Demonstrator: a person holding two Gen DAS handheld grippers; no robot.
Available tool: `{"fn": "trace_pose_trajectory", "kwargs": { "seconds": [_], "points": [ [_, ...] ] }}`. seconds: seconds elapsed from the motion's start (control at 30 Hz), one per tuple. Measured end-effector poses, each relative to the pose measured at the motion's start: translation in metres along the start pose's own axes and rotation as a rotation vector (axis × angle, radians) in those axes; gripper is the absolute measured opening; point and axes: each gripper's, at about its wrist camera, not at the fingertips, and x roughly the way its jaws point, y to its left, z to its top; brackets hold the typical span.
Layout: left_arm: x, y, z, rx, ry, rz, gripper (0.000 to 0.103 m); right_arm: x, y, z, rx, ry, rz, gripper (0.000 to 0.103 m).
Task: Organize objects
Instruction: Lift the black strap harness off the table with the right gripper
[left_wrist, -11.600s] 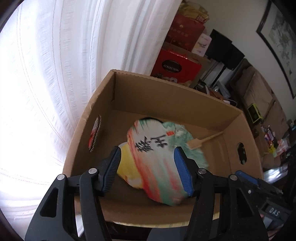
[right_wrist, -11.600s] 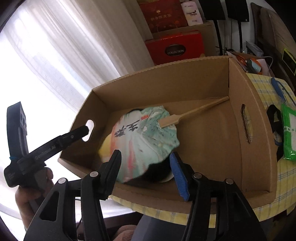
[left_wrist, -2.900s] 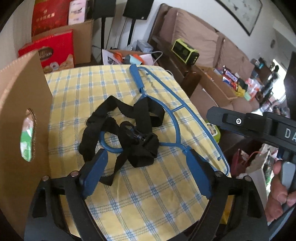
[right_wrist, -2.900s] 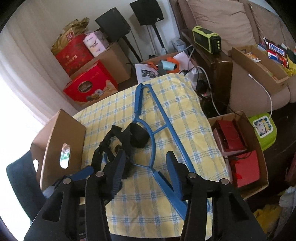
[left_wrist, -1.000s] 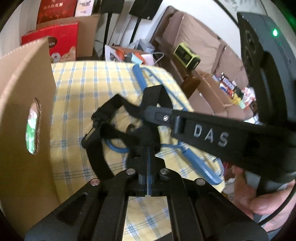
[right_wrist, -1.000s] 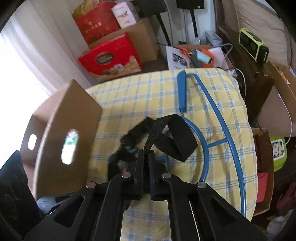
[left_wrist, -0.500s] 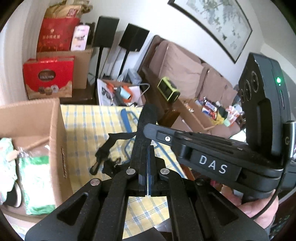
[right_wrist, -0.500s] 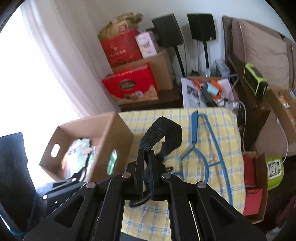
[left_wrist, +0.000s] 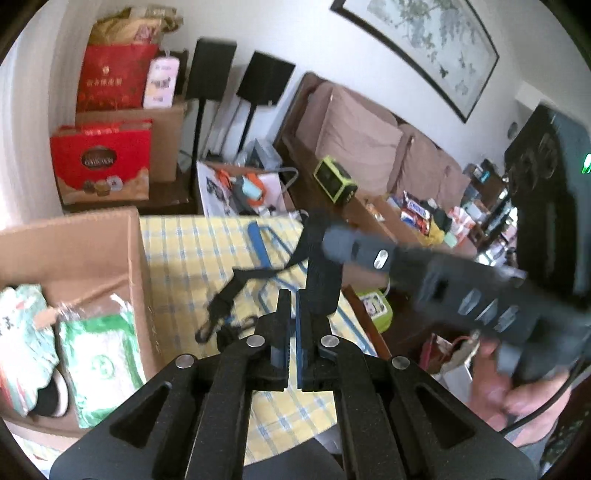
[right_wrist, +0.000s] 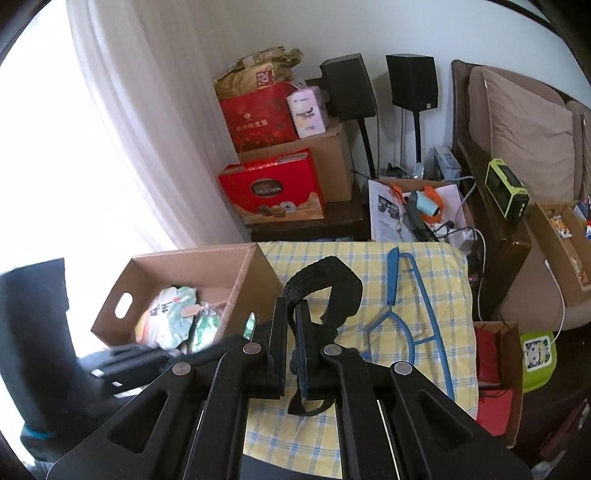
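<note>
Above the yellow checked tablecloth (right_wrist: 321, 258), both my claws hold the black webbing strap (right_wrist: 325, 280) clear of the table. Right gripper (right_wrist: 291, 336): fingers pressed nearly together, a loop of the strap pinched between them and arching up over the tips. Left gripper (left_wrist: 291, 314): fingers likewise drawn in to a thin slit, with the webbing rising just beside the right-hand finger; I judge it clamped on the strap, though the contact itself is hidden behind the fingers.

Loose end with its clip (left_wrist: 218, 314) dangles down toward the cloth in the left wrist view. Blue clothes hanger (right_wrist: 410, 314) lies flat on the table, whether free of the strap I cannot tell.

Cardboard box (right_wrist: 192, 266) sits to the left of both claws, open top up, its near wall just beside the hanging strap. Inside: painted paper fan (right_wrist: 170, 310) and a green-and-white packet (left_wrist: 99, 354).

Key relation for the drop: box lies leftward and lower; the strap hangs long axis vertical (so it should feed in end-first). Left claw is the nearer one to the opening. Risk as I judge it: the trailing clip catching the box rim.
</note>
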Motion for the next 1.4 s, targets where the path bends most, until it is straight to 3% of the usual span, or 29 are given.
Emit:
{"fn": "trace_pose_trajectory", "kwargs": {
  "seconds": [0.07, 0.13, 0.27, 0.57, 0.7, 0.83, 0.9, 1.0, 1.03, 1.07, 1.23, 1.4],
  "points": [
    [0.006, -0.001, -0.008, 0.019, 0.020, 0.013, 0.027, -0.007, 0.002, 0.005, -0.012, -0.014, -0.008, 0.003],
    [0.011, -0.003, -0.016, 0.046, 0.028, 0.017, 0.040, -0.018, 0.003, 0.012, -0.026, -0.033, -0.021, 0.003],
    [0.026, -0.011, -0.029, 0.071, 0.053, 0.023, 0.056, -0.029, 0.002, 0.017, -0.034, -0.050, -0.037, 0.003],
    [0.079, -0.012, -0.066, 0.133, 0.093, 0.122, 0.064, -0.042, -0.018, 0.009, -0.004, -0.062, -0.040, 0.003],
    [0.086, -0.006, -0.068, 0.142, 0.038, 0.142, 0.066, -0.056, -0.026, 0.007, -0.003, -0.080, -0.042, 0.003],
    [0.091, -0.009, -0.061, 0.166, -0.050, 0.150, 0.076, -0.070, -0.030, 0.006, -0.003, -0.095, -0.040, 0.003],
    [0.096, -0.013, -0.057, 0.185, -0.058, 0.128, 0.076, -0.074, -0.032, 0.006, -0.006, -0.098, -0.046, 0.003],
    [0.095, -0.017, -0.060, 0.198, -0.057, 0.024, 0.077, -0.075, -0.036, 0.007, -0.002, -0.093, -0.054, 0.003],
    [0.093, -0.020, -0.062, 0.213, -0.060, -0.009, 0.081, -0.074, -0.037, 0.007, -0.003, -0.092, -0.055, 0.003],
    [0.093, -0.022, -0.063, 0.223, -0.063, -0.010, 0.085, -0.075, -0.038, 0.008, -0.002, -0.091, -0.054, 0.003],
    [0.099, -0.032, -0.060, 0.254, -0.074, -0.031, 0.085, -0.082, -0.037, 0.006, -0.003, -0.094, -0.034, 0.003],
    [0.114, -0.027, -0.044, 0.238, -0.083, 0.028, 0.085, -0.092, -0.033, 0.002, -0.010, -0.110, -0.029, 0.003]
  ]
}}
